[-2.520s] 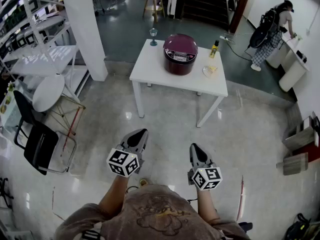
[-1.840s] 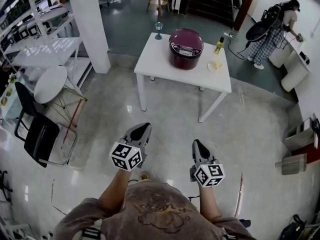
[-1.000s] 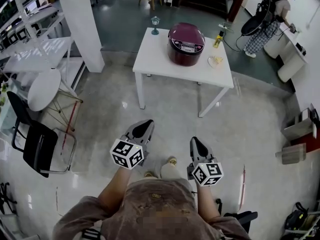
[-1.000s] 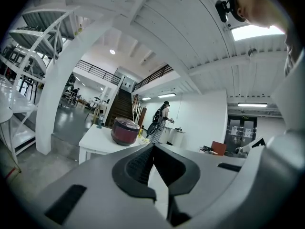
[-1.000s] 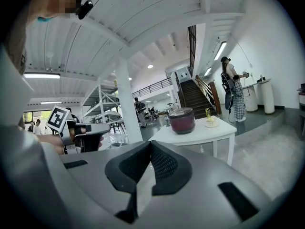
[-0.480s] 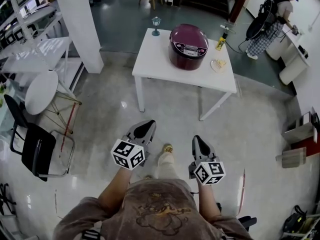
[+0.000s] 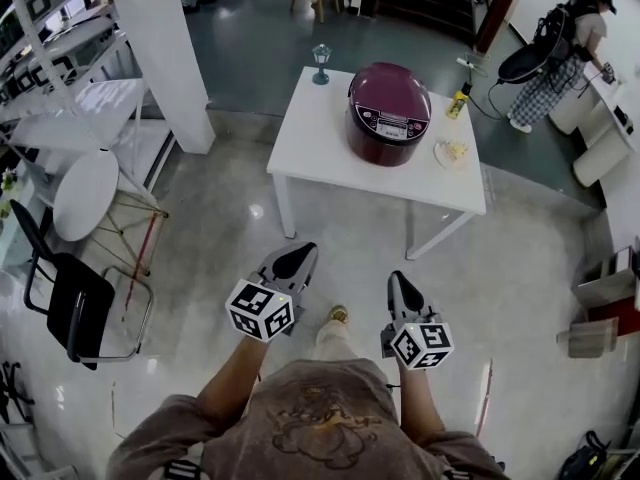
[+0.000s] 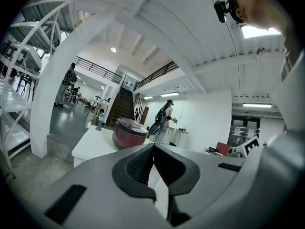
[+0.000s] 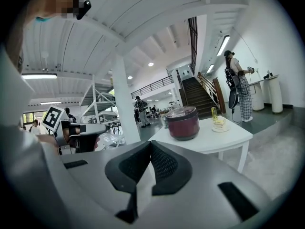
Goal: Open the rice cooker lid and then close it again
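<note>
Brown printed T-shirt (image 7: 320,423); grey left tongs (image 7: 297,255) and right tongs (image 7: 399,279), black-and-white marker cubes (image 7: 260,310).

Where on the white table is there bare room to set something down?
The table's left half is bare, between the glass and the near edge, left of the rice cooker. It is crowded at right: plate and bottle.

Seen from above, a person is holding a two-jaw gripper in each hand. The left forearm (image 7: 233,380) and right forearm (image 7: 413,408) are reaching forward from the torso, side by side and apart. The left gripper (image 7: 299,252) is pointing ahead and angling slightly rightward, its jaws pressing together, nothing between them. The right gripper (image 7: 400,279) is pointing straight ahead, its jaws also meeting at the tips, empty.
</note>
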Action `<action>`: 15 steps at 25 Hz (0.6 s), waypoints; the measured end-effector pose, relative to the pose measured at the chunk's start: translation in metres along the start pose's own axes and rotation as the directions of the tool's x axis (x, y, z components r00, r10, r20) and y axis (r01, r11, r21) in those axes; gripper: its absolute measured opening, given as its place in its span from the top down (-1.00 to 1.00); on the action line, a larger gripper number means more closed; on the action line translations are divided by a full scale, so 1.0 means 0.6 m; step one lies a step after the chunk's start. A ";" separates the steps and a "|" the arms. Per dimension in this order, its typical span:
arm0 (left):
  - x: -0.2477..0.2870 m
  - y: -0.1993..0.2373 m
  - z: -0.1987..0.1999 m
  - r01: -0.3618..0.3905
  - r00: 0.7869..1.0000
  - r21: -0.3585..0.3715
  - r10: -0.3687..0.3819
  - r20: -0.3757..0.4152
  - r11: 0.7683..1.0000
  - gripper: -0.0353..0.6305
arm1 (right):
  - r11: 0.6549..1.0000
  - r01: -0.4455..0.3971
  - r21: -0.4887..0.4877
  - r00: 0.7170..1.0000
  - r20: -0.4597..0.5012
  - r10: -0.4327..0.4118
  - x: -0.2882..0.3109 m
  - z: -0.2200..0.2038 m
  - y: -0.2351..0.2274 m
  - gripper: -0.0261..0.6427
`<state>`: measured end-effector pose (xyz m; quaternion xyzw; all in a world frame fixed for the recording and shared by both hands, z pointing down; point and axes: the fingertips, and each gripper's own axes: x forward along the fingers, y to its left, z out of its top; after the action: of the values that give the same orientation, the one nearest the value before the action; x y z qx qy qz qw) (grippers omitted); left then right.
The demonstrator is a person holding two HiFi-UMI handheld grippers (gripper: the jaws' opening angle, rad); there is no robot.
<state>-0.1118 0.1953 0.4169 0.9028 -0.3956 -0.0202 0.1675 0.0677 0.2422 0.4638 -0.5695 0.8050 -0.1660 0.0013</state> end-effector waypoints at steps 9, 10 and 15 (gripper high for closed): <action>0.130 0.050 0.044 -0.031 1.000 0.001 0.031 -0.005 1.000 0.83 | 0.999 -0.026 0.021 1.000 0.001 0.026 0.114 0.053 -0.084 0.91; 0.147 0.051 0.047 -0.035 0.999 0.004 0.035 -0.006 0.999 0.83 | 0.999 -0.025 0.023 1.000 0.003 0.025 0.124 0.060 -0.099 0.91; 0.224 0.065 0.054 -0.050 0.999 0.001 0.050 -0.012 0.999 0.83 | 0.999 -0.022 0.030 1.000 0.004 0.022 0.172 0.088 -0.171 0.91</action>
<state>-0.0526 0.0645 0.4115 0.8927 -0.4173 -0.0105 0.1700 0.1354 0.1035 0.4608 -0.5607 0.8088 -0.1768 0.0131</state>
